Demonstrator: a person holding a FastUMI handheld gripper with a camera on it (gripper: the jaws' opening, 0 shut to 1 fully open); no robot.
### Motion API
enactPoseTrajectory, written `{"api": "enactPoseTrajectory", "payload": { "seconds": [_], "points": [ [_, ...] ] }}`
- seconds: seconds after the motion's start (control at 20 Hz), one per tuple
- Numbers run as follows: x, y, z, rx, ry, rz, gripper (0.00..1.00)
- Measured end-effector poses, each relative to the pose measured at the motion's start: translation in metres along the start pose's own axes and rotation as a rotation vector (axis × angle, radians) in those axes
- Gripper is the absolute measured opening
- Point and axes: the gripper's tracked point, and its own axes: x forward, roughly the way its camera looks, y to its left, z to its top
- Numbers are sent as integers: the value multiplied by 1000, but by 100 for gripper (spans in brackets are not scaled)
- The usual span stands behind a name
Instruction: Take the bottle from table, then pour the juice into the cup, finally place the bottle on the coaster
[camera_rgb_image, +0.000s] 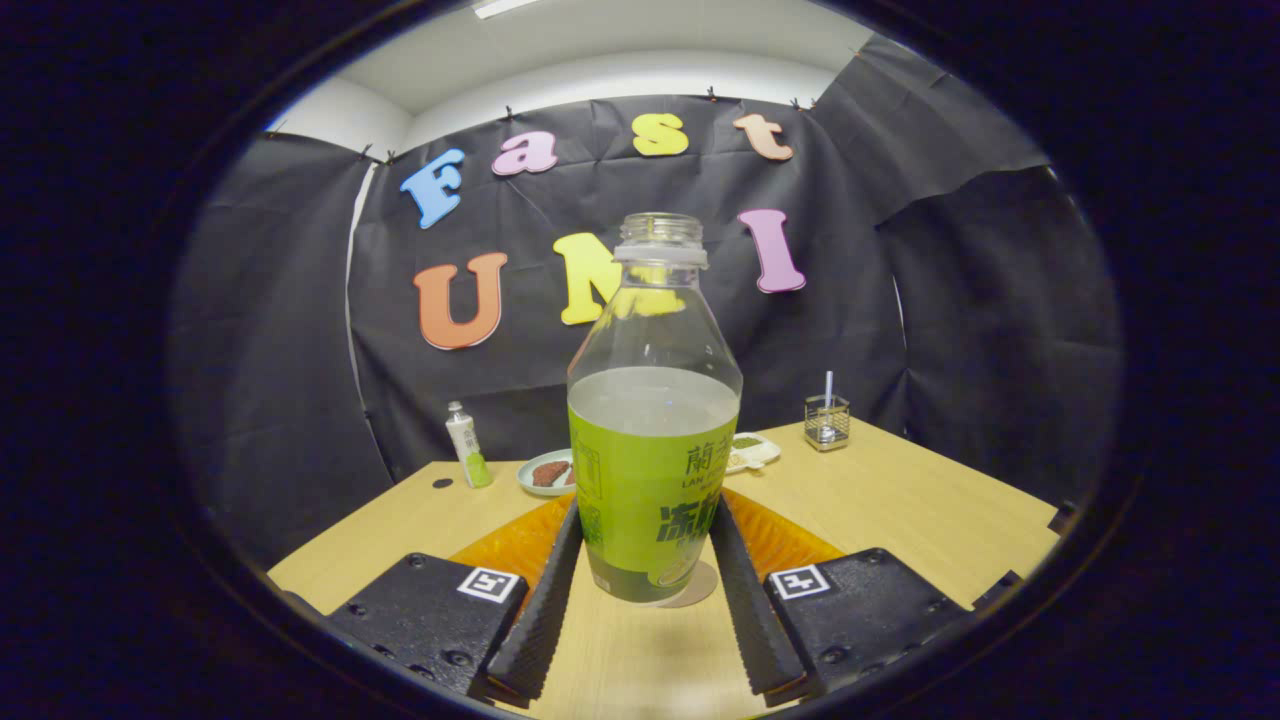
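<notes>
The clear plastic bottle with the green label (652, 440) stood upright between the two fingers (650, 560), with no cap on its top. One finger lay along each side of the bottle, close against the label. I could not tell for sure if both fingers were pressing on it or just sitting beside it.

The bottom of the bottle seemed to rest on a small round tan coaster (700, 590), which peeked out next to it on the light wooden table (900, 500). That would fit the last part of the job, where the bottle goes on the coaster. The bottle was kept straight up, likely so the juice inside would not spill out of the open top. The juice reached about halfway up.

An orange mat (500, 545) lay on the table behind the fingers. Further back sat a small white and green bottle (467, 443), a pale round plate with brown food (548, 472), a white dish (755, 452), and a little square glass holder with a straw (826, 420). These were well apart from the fingers.
</notes>
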Motion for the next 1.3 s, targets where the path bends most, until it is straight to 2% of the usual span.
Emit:
{"api": "enactPoseTrajectory", "payload": {
  "seconds": [0.35, 0.5, 0.65, 1.3],
  "points": [
    [51, 2, -18, 1, 38, -44, 78],
    [68, 3, -22, 24, 39, -32, 78],
    [86, -6, -40, -16, 83, -71, 79],
    [124, -10, -79, -50, 185, -81, 81]
  ]
}}
